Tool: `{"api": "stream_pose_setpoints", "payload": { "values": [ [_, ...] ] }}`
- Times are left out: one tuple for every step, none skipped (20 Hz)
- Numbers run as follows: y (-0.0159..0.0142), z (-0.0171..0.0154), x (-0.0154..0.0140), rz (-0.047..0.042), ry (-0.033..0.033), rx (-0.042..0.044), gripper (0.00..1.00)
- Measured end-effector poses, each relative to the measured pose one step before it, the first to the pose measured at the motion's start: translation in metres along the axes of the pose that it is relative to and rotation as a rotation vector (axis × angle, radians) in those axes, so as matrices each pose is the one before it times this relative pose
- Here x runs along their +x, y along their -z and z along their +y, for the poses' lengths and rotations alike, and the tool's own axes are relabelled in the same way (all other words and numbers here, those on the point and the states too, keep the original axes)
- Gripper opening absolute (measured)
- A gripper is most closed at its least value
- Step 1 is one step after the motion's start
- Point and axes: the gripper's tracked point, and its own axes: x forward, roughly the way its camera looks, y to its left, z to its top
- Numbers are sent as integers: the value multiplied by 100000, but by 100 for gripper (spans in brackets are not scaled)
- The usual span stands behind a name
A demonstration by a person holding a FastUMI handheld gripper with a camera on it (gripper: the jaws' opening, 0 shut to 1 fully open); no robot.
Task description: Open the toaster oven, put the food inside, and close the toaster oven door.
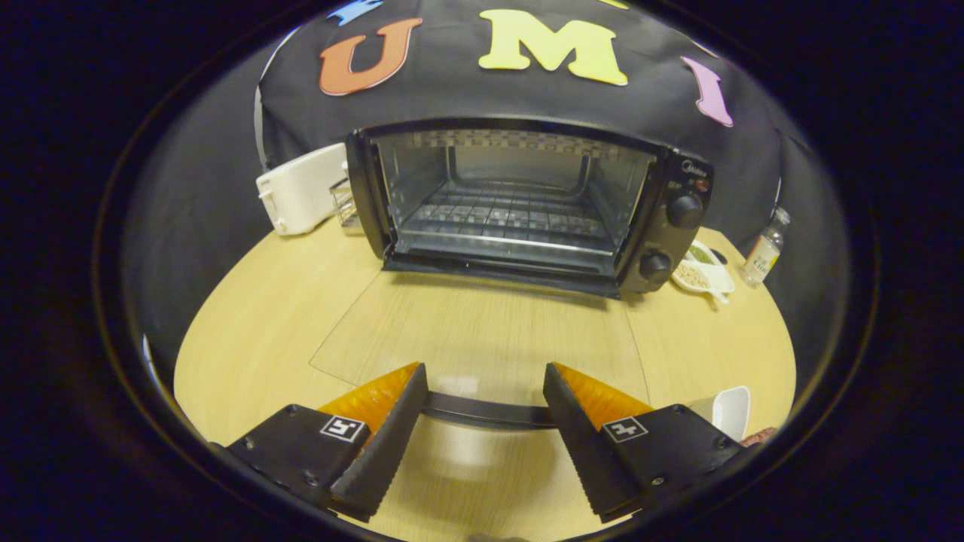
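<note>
The black toaster oven [520,203] stands at the back of the wooden table with its cavity and wire rack [501,218] in full sight. Its glass door [482,324] is swung down flat toward me. The door's dark handle bar [486,412] runs crosswise between my two fingers. My gripper [483,369] is open, its fingers wide apart on either side of the handle's middle, and neither presses on it. Just right of the right finger a white dish [732,410] holds something reddish-brown [761,435], only its edge showing.
A white appliance [301,188] stands left of the oven beside a small clear container [345,203]. To the oven's right are a white dish of grains [700,272] and a small bottle [764,252]. Two knobs [684,211] sit on the oven's right panel.
</note>
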Motion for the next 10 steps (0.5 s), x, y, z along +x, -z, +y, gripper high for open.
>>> {"api": "stream_pose_setpoints", "payload": {
  "values": [
    [-259, 31, 246, -1321, -416, 624, 100],
    [89, -63, 337, 558, -386, -708, 99],
    [-37, -33, 249, 373, -307, -170, 99],
    [-40, 47, -30, -362, -373, -529, 99],
    [-151, 35, -112, -300, -111, -1020, 99],
    [-160, -124, -190, -343, 112, -890, 99],
    [-314, -41, -356, -786, -22, -1487, 99],
    [-212, -33, -289, -592, 155, -1579, 99],
    [-257, 2, -393, -903, -303, -1498, 99],
    [-397, -258, -453, -1286, -131, -1348, 99]
  ]
}}
